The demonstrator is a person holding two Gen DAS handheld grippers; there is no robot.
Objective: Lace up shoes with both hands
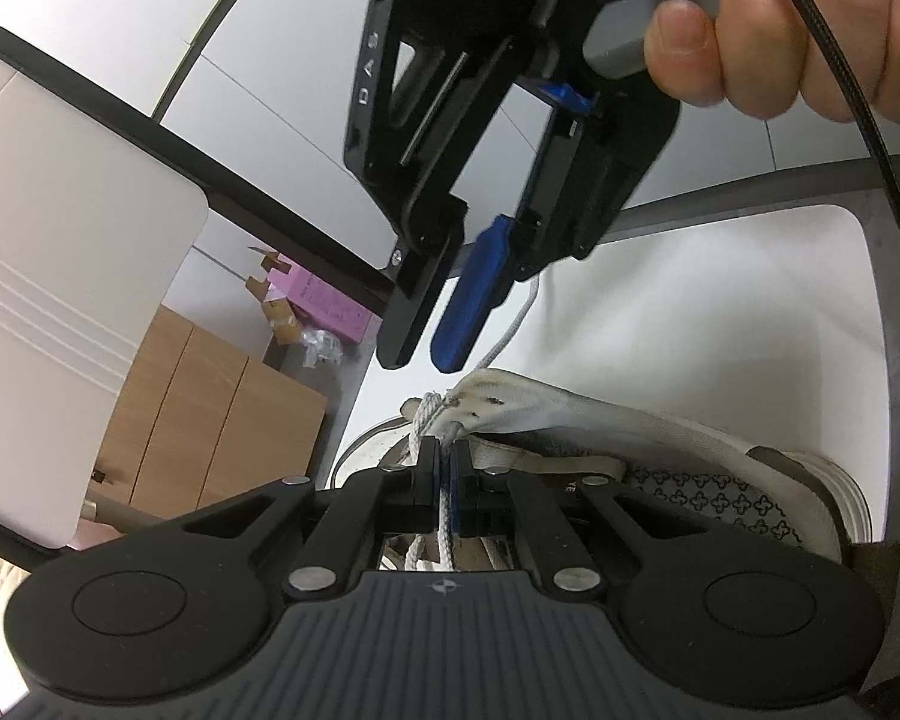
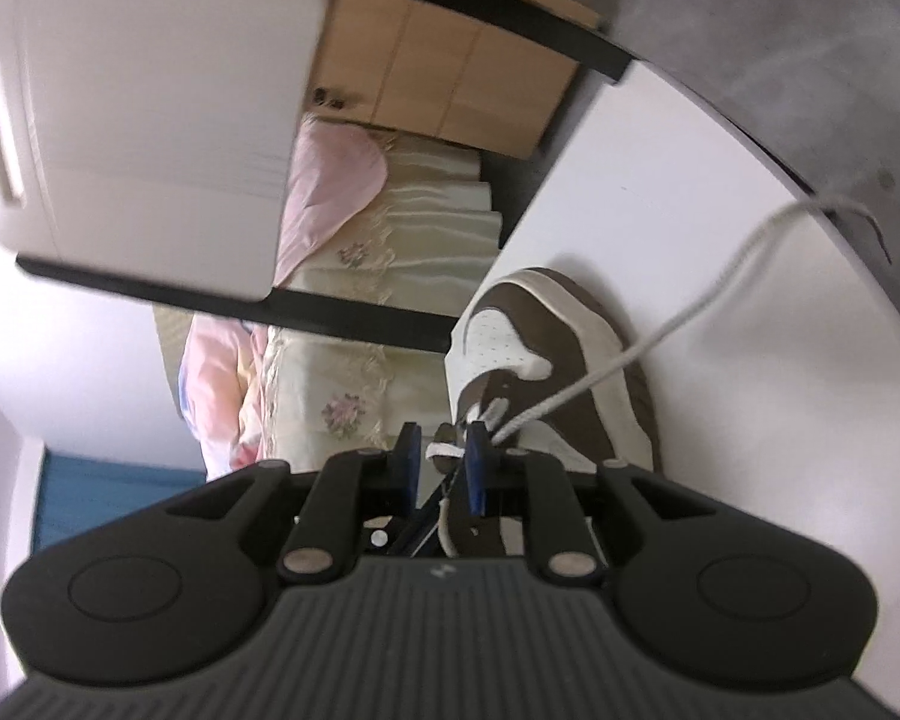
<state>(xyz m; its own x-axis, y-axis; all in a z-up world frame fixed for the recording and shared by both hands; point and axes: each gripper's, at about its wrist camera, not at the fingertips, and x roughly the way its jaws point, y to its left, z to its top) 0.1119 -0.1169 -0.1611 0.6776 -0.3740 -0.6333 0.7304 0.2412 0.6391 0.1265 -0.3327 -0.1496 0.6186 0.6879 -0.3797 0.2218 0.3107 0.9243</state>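
While the shoe (image 2: 546,372) rests on the white table (image 2: 720,450), both hand-held grippers work above it.
Left hand-held gripper (image 1: 444,468) pinches the lace (image 1: 444,510); right hand-held gripper (image 2: 444,450) spread, nothing clamped.

The shoe (image 2: 546,372) lies on the table (image 2: 720,312), its lace (image 2: 678,324) trailing right.

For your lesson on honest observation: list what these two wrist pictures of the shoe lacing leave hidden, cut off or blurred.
- Left wrist view: the eyelets of the shoe are hidden behind the left gripper, shut on the white lace.
- Left wrist view: the hand holding the right gripper is cut off by the top edge.
- Right wrist view: the lace's far tip is blurred.
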